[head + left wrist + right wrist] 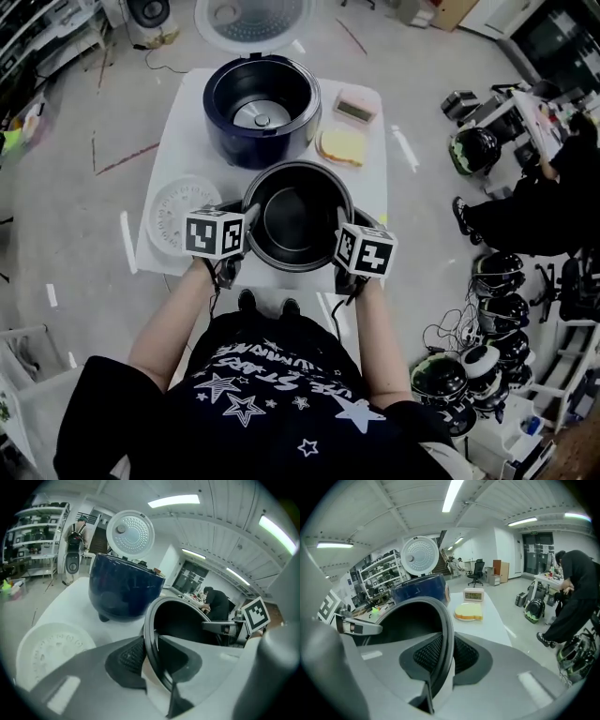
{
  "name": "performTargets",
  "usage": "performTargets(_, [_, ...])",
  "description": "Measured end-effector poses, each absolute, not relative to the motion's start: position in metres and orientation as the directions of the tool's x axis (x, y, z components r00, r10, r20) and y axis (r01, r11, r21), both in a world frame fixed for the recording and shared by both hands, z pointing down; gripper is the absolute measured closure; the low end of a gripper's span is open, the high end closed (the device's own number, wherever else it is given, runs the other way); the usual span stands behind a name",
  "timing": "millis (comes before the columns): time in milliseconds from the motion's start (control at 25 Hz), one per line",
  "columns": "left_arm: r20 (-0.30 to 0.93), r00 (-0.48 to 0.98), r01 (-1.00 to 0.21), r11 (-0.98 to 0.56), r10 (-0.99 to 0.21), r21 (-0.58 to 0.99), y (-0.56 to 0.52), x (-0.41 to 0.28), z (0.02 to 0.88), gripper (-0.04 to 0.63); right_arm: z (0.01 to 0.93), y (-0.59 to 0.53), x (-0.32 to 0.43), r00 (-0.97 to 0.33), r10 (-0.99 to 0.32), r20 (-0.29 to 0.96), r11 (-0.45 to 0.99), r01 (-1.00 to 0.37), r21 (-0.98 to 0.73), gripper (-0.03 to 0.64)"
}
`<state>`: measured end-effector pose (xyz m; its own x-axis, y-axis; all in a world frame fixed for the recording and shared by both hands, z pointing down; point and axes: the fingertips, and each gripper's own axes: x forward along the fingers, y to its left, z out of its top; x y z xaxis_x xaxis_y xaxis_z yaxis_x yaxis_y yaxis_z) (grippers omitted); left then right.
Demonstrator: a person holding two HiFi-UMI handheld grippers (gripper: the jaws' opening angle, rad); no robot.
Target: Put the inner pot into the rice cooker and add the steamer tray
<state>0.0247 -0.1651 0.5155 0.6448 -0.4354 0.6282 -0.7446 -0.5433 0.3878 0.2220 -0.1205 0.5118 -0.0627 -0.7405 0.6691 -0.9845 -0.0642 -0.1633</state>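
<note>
Your left gripper [151, 656] clamped on inner pot [298, 223] rim, left side. Your right gripper [439, 656] clamped on opposite rim. Pot upright between them, at near end of white table [375, 187]. Just beyond pot, rice cooker [261, 108], lid [253, 14] open, heating plate [260, 114] showing. White steamer tray [183, 214] flat on table, left of pot, near your left gripper.

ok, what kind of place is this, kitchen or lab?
Probably a lab or workshop: open metal shelving racks loaded with gear, a heap of black helmets, a black office chair.
</note>
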Motion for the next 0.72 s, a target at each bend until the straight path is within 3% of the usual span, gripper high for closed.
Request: performTargets(720, [0.475, 0.526, -0.85, -0.436, -0.705, 0.295, -0.148, -0.009, 0.394, 0.515, 0.373, -0.156, 0.191, -0.345, -0.845, 0.409, 0.289, -0.938, -0.194, 0.535])
